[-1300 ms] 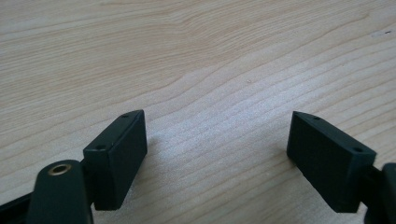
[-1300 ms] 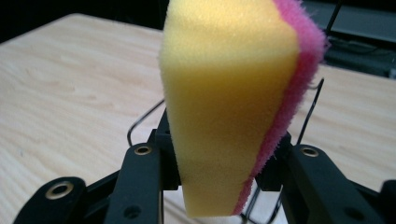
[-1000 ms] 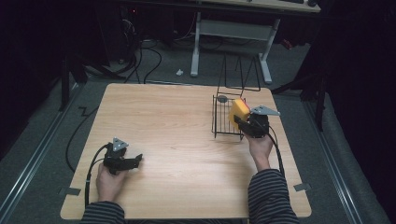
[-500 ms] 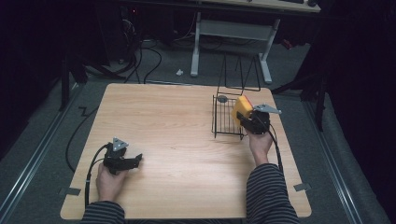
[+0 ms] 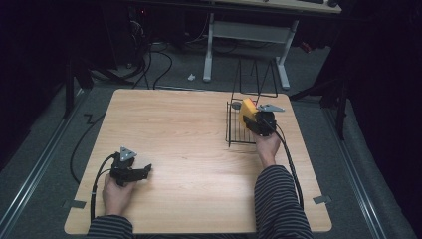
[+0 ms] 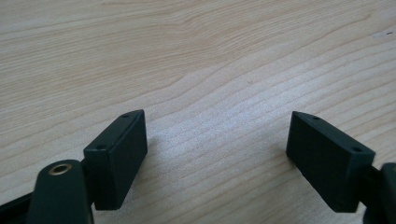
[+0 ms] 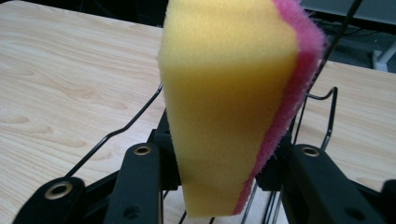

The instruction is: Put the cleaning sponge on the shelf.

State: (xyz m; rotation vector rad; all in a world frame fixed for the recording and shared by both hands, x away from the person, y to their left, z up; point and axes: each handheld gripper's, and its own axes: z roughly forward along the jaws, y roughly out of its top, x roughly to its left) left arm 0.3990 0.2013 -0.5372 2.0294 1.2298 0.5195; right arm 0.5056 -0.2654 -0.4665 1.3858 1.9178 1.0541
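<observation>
A yellow sponge (image 7: 229, 98) with a pink scouring side stands upright between the jaws of my right gripper (image 7: 219, 168), which is shut on it. In the high view the right gripper (image 5: 254, 122) holds the sponge (image 5: 247, 108) over a black wire rack (image 5: 235, 130) at the table's right side. My left gripper (image 5: 144, 172) rests near the front left of the table, its jaws open. In the left gripper view the left gripper (image 6: 217, 144) has bare wood between its pads (image 6: 116, 156).
The wooden table (image 5: 184, 134) has wide free room in its middle and left. A small grey object (image 5: 234, 105) sits at the rack's far left corner. Cables trail from both grippers. A desk frame (image 5: 249, 35) and cables stand on the floor behind.
The right gripper with the sponge has edged slightly farther back over the rack. The left gripper has not moved.
</observation>
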